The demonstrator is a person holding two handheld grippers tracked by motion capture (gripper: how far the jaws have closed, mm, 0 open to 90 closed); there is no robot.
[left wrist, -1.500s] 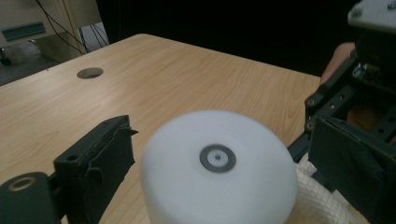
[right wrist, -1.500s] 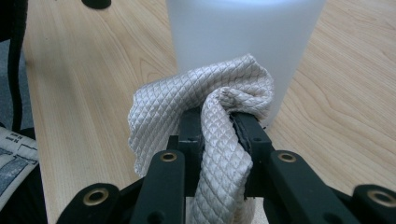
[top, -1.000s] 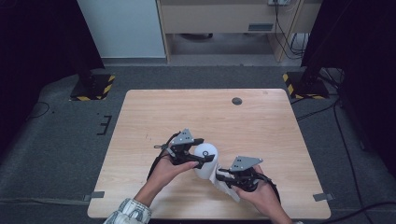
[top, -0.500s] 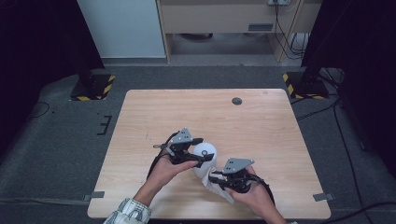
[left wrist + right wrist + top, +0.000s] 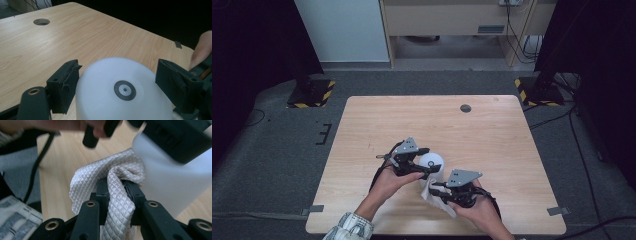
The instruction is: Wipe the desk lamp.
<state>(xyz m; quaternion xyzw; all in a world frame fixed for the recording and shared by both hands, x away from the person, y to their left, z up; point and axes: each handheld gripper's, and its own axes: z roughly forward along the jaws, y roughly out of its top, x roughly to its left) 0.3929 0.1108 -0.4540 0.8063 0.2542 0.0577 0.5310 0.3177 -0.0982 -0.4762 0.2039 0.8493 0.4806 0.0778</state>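
Your left gripper (image 5: 424, 167) has its jaws spread wide around the white dome-shaped device (image 5: 432, 164), one pad on each side of its rounded body; in the left gripper view the pads sit right at the flanks of the device (image 5: 122, 95), so it looks held steady, though you cannot quite see how firmly they press. The device stands upright on the table (image 5: 362, 125), just left of centre near your edge, with its dark round button (image 5: 125, 90) facing up. Your right gripper (image 5: 443, 192) is pinched tight on a fold of white quilted cloth (image 5: 434, 197), the jaws nearly together with the fabric bunched between them, as the right gripper view shows (image 5: 117, 195). What matters now is that the cloth (image 5: 107, 180) lies right at the device's lower side, touching or as good as touching its wall (image 5: 172, 180), on the face nearest you and to your right. The device's axis runs straight up, so a wipe would likely sweep around or up that curved wall. Your right hand is the one placed to work; the left should simply brace.
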